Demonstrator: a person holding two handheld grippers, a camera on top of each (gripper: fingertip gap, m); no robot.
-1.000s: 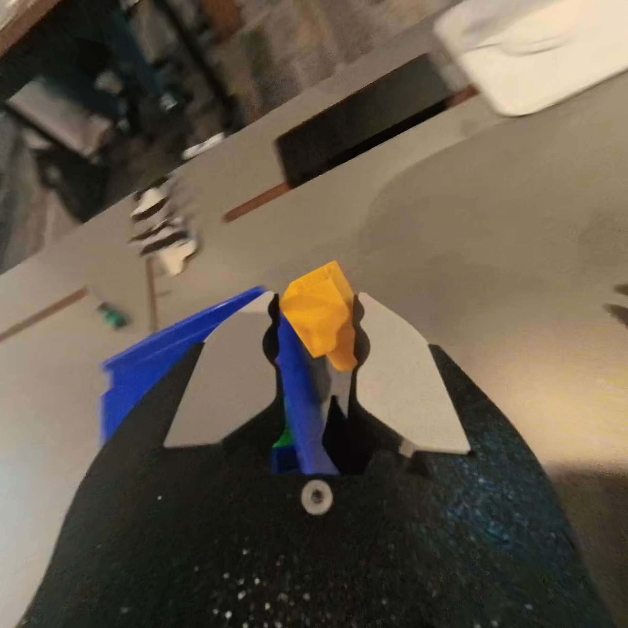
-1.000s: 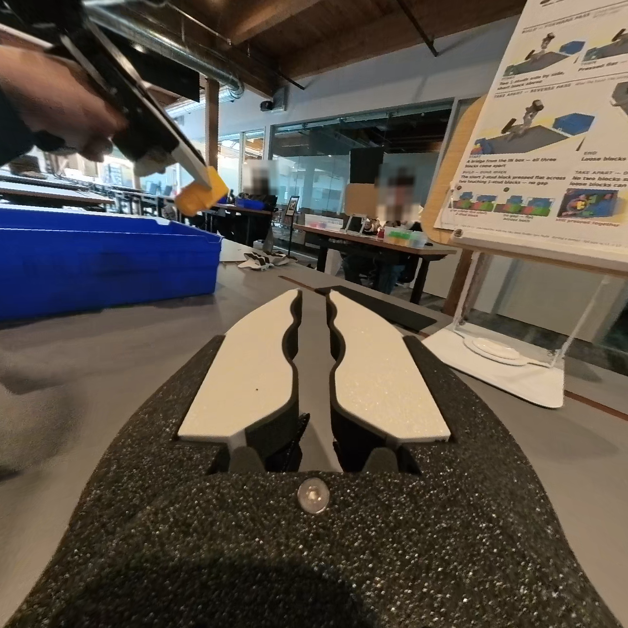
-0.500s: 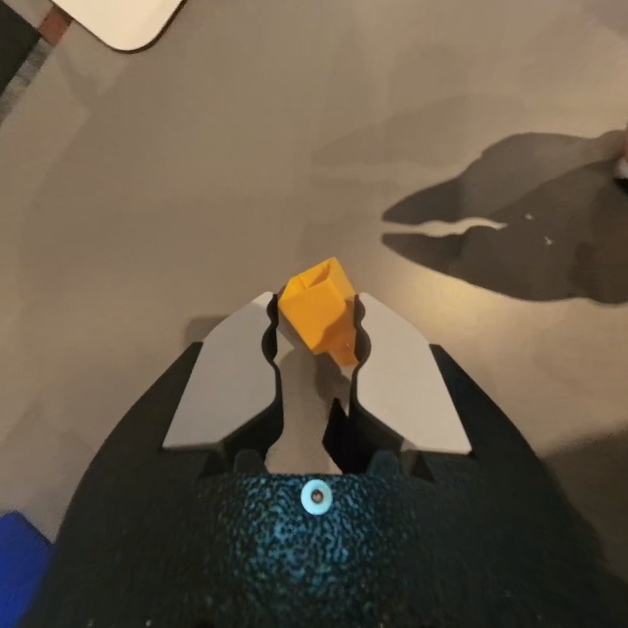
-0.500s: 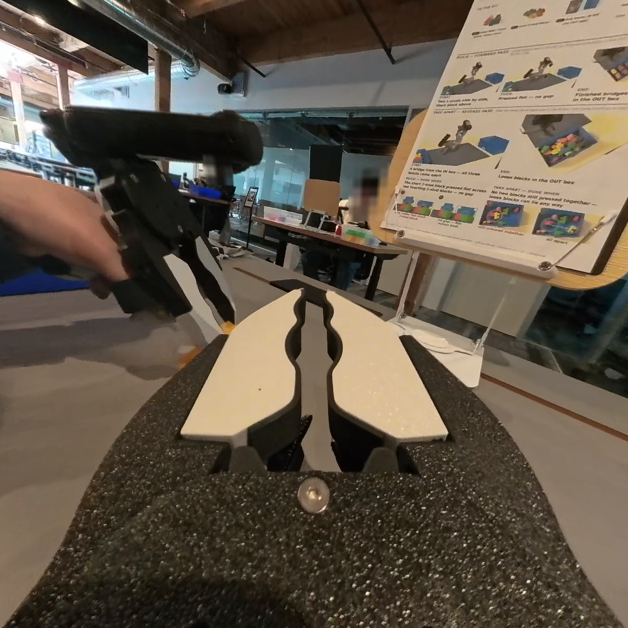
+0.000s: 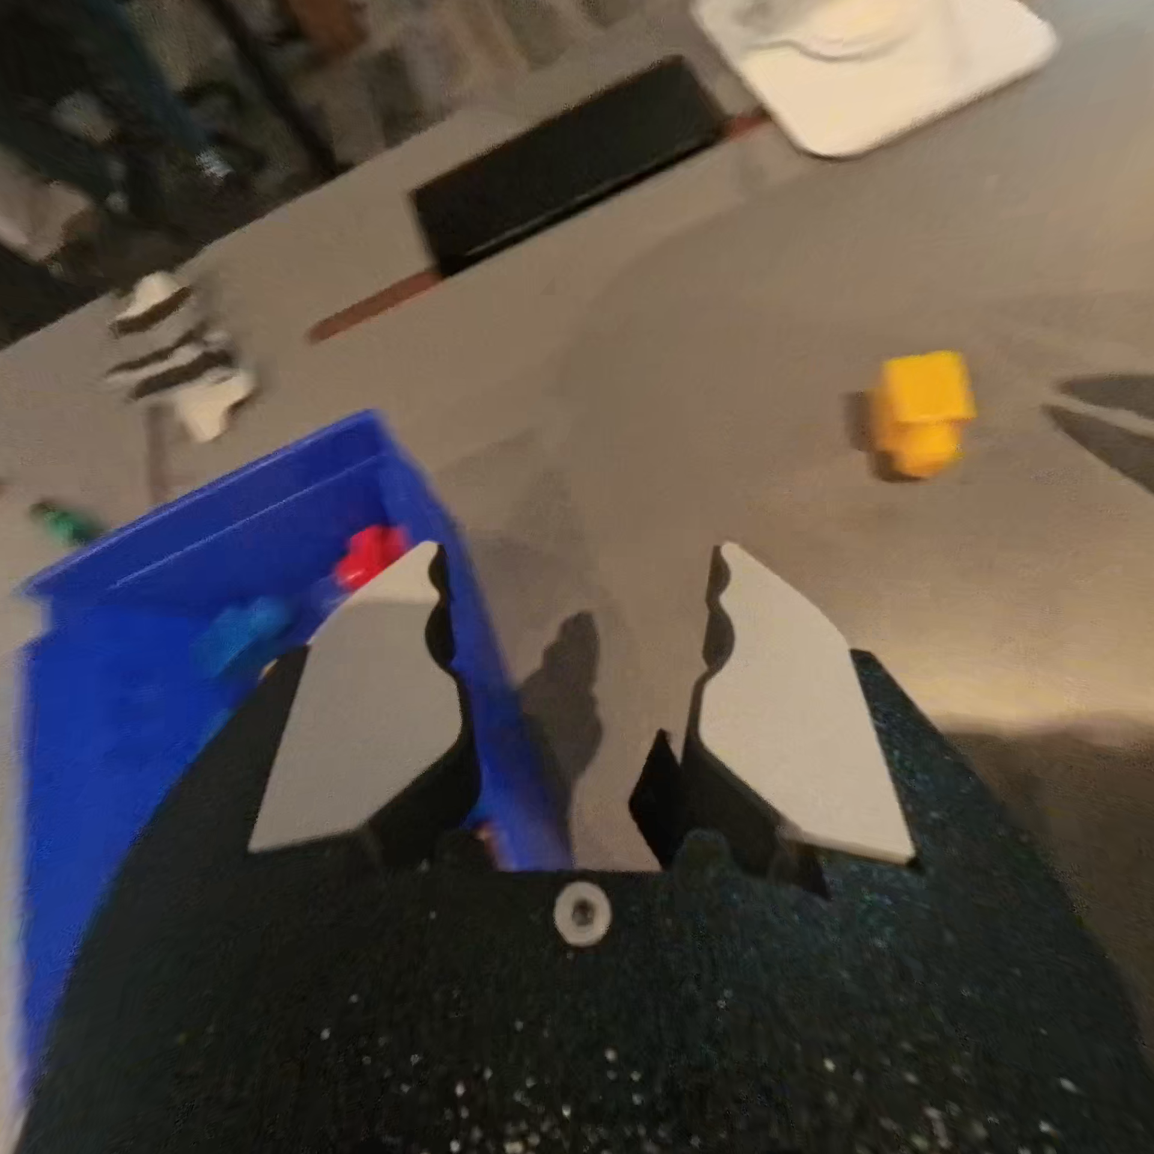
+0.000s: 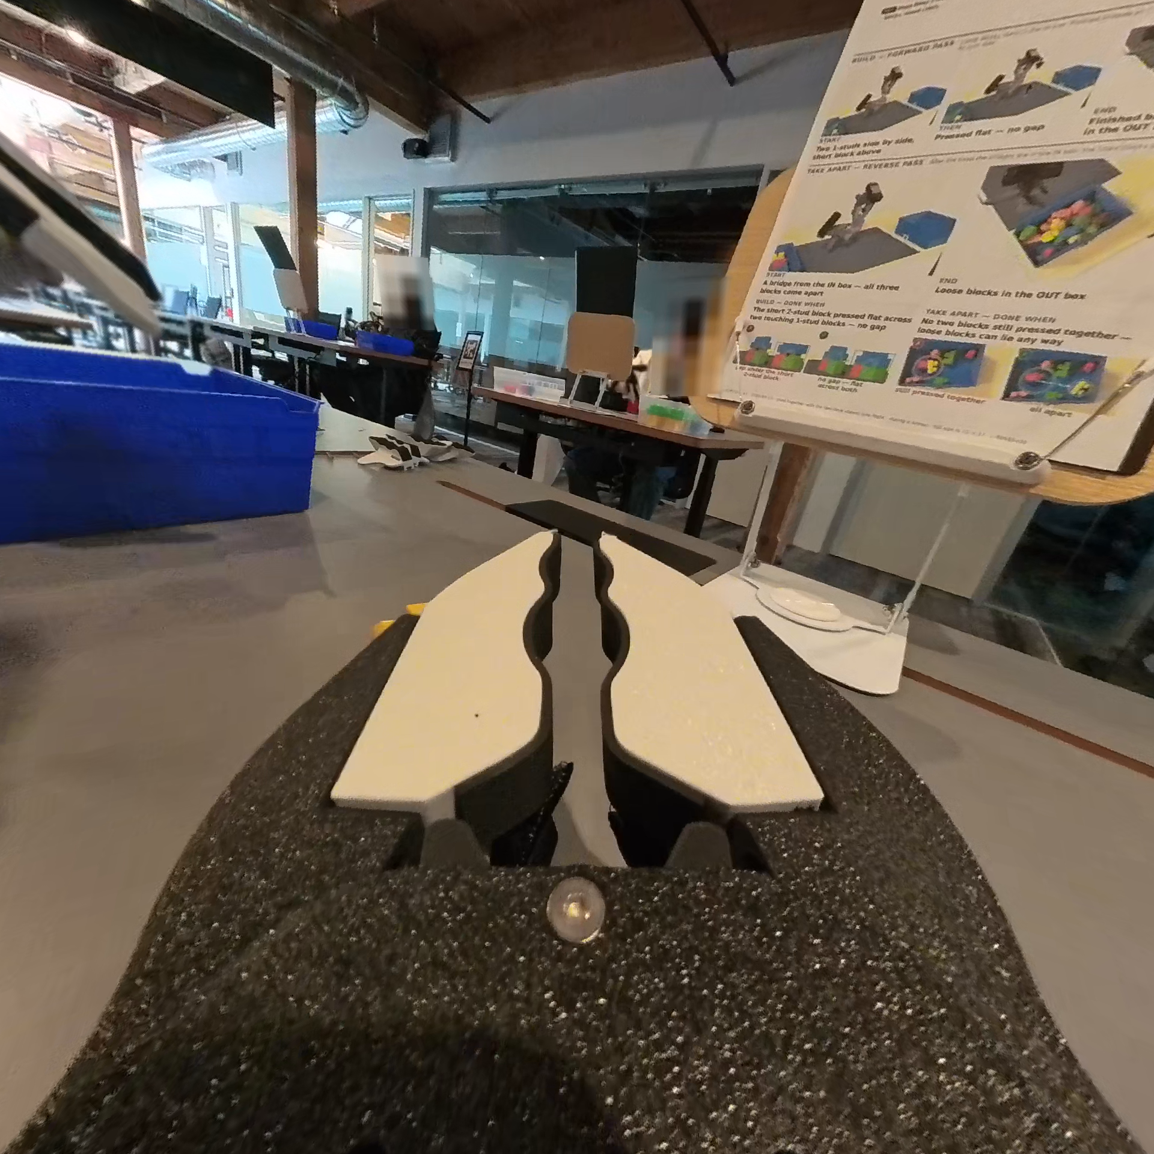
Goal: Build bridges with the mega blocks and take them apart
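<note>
A yellow one-stud block (image 5: 921, 412) lies on its side on the grey table, far right of my left gripper (image 5: 577, 549). That gripper is open and empty, above the right wall of a blue bin (image 5: 143, 637). A red block (image 5: 365, 552) and a blue block (image 5: 240, 631) lie in the bin. My right gripper (image 6: 576, 537) is shut on nothing and rests low over the table. A sliver of the yellow block (image 6: 399, 618) shows just left of its left finger. The left gripper's finger (image 6: 75, 250) shows at the top left of the right wrist view, above the blue bin (image 6: 150, 437).
An instruction board on a white stand (image 6: 830, 631) stands at the right; its base shows in the left wrist view (image 5: 874, 69). A black slot (image 5: 562, 162) cuts the table at the far edge. Striped paper scraps (image 5: 178, 362) lie beyond the bin. The red block (image 5: 365, 552) is about 15 cm from my left fingertips.
My left gripper has opened and let go of the yellow block, which now lies on the table. The gripper has swung left to the blue bin. The right gripper has stayed shut.
</note>
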